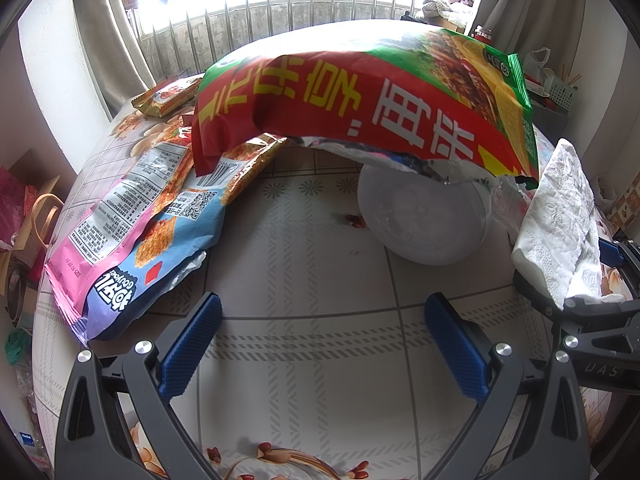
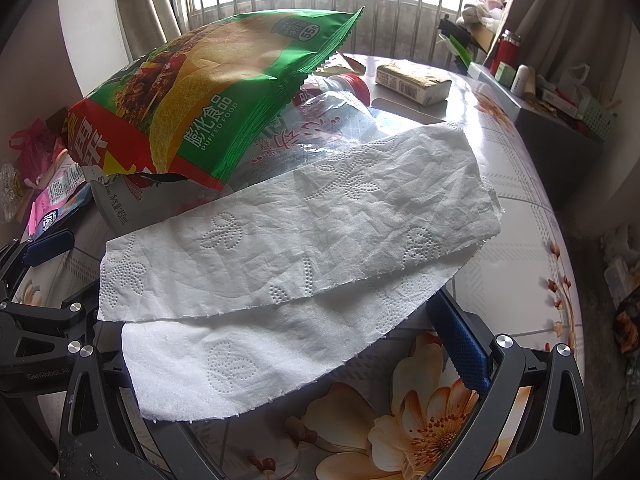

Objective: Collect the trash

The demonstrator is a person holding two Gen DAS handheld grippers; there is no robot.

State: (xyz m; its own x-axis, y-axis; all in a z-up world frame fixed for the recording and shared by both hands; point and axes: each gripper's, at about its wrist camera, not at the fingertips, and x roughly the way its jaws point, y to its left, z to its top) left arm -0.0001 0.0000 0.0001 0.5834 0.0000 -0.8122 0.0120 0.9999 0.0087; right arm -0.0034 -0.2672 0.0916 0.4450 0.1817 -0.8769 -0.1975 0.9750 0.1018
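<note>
White embossed paper towel [image 2: 296, 240], folded double and creased, lies draped across the fingers of the right gripper [image 2: 264, 344]. Its long axis runs left to right across that gripper, and it covers the left finger entirely. Only the right blue pad [image 2: 460, 348] shows, so whether the jaws pinch the towel or merely carry it cannot be told. In the left wrist view the same towel stands at the far right edge, its near end resting on the right gripper's dark frame.

The left gripper [image 1: 320, 344] is spread wide and holds nothing; bare flower-printed tablecloth [image 1: 304, 264] fills the gap between its blue pads. It is the freer claw. The nearest loose trash lies ahead and to its left: a pink-and-blue snack wrapper [image 1: 136, 236], flat on the cloth, its long axis running from near left to far right. Farther ahead, a large red-and-green puffed-food bag [image 1: 360, 108] arches over a clear plastic bottle with a red cap [image 2: 332, 120] that lies on its side.

Hidden or unclear:
- most of the bottle, covered by the bag and the towel;
- the bag's torn mouth, partly cut off by the towel;
- small red crumbs [image 1: 355, 221] near the bottle's base, too small to identify;
- any bin or trash bag, which neither view shows.
</note>
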